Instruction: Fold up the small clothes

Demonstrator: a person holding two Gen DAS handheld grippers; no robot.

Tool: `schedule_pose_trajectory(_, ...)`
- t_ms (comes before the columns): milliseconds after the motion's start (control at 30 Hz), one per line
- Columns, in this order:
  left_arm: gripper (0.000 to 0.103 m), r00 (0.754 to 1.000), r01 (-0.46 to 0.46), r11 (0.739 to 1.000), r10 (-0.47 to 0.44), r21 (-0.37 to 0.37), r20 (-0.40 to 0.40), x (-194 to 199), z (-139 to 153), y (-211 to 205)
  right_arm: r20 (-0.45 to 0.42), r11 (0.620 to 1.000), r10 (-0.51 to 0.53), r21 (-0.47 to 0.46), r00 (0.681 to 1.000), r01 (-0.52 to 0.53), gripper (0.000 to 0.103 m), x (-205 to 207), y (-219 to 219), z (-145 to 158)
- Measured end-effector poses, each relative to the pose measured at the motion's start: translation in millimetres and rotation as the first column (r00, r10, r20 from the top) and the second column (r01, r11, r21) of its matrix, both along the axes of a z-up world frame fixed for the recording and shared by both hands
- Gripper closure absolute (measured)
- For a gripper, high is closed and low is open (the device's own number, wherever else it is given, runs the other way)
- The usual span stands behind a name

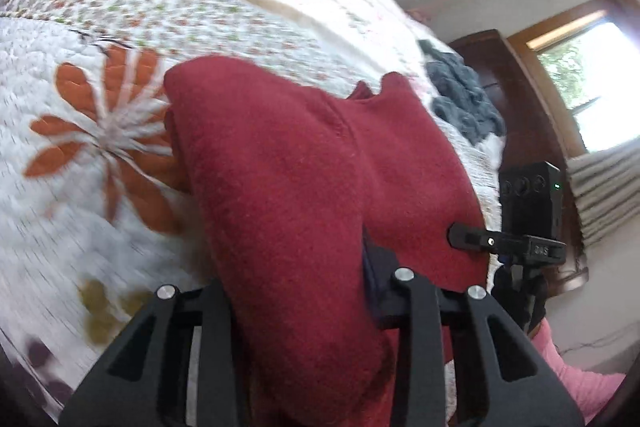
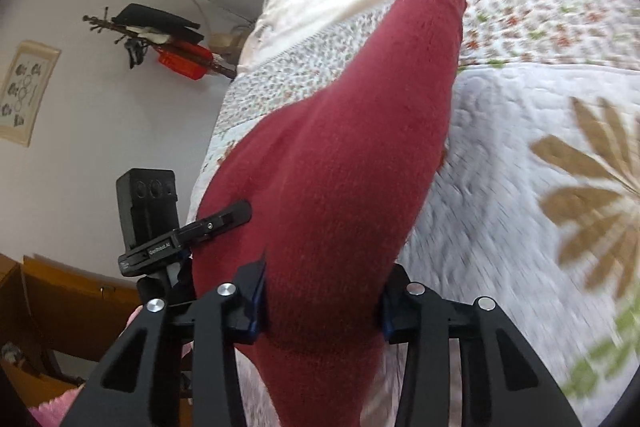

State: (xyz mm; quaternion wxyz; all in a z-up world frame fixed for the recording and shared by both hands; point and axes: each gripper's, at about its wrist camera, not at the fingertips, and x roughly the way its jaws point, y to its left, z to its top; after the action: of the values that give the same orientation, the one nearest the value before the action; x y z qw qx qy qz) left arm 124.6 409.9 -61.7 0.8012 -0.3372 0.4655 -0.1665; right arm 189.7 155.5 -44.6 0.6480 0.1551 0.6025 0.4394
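Both grippers, left (image 1: 304, 307) and right (image 2: 320, 307), fingers clenched on the red sweater (image 1: 304, 163), held up over the bed (image 1: 80, 195). Best to lower slowly, keep both sides level, lay flat. Grey cloth (image 1: 460, 95) lying near on the quilt, maybe in the way.

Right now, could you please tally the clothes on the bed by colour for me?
Red: 1, the knitted sweater held in both jaws
Dark grey: 1, a crumpled garment lying on the quilt further off
Total: 2
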Motion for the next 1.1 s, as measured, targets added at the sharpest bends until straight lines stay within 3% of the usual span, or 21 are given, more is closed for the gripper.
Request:
schedule_pose_trajectory(267,0.072,0.996,0.070,0.997,-0.069,-0.033,0.057,-56.4,28.0,-102.4,-0.018,1.000,-0.013,-0.019,1.000,0.013,0.061,-58.7,-105.3,34.2)
schedule_pose_trajectory(500,0.072,0.998,0.069,0.995,-0.070,-0.077,-0.009,-93.8,0.9,-163.8,-0.035,0.996,-0.051,-0.075,0.998,0.048,0.061,-107.2,-165.6,20.3)
schedule_pose_trajectory(700,0.070,0.995,0.069,0.997,-0.071,-0.023,-0.072,-117.4,-38.1,-180.8,-0.063,0.987,-0.088,-0.142,0.994,0.078,0.060,-125.2,-189.8,-28.8)
schedule_pose_trajectory(867,0.065,0.992,0.063,0.998,-0.065,-0.024,-0.104,-117.2,-61.2,-173.1,-0.084,0.984,-0.131,-0.132,0.988,0.119,0.055,-130.9,-196.3,-50.5)
schedule_pose_trajectory(967,0.057,0.989,0.061,0.998,-0.064,-0.028,-0.131,-115.6,-66.5,-173.2,-0.105,0.981,-0.155,-0.130,0.982,0.141,0.047,-133.5,-203.3,-59.2)
schedule_pose_trajectory(1033,0.050,0.986,0.061,0.998,-0.063,-0.017,-0.151,-115.5,-63.0,-171.4,-0.105,0.978,-0.166,-0.145,0.981,0.150,0.035,-137.5,-210.3,-56.8)
schedule_pose_trajectory(1100,0.047,0.986,0.061,0.998,-0.059,0.006,-0.159,-121.8,-55.9,-169.4,-0.103,0.977,-0.166,-0.148,0.981,0.150,0.034,-146.7,-219.0,-51.8)
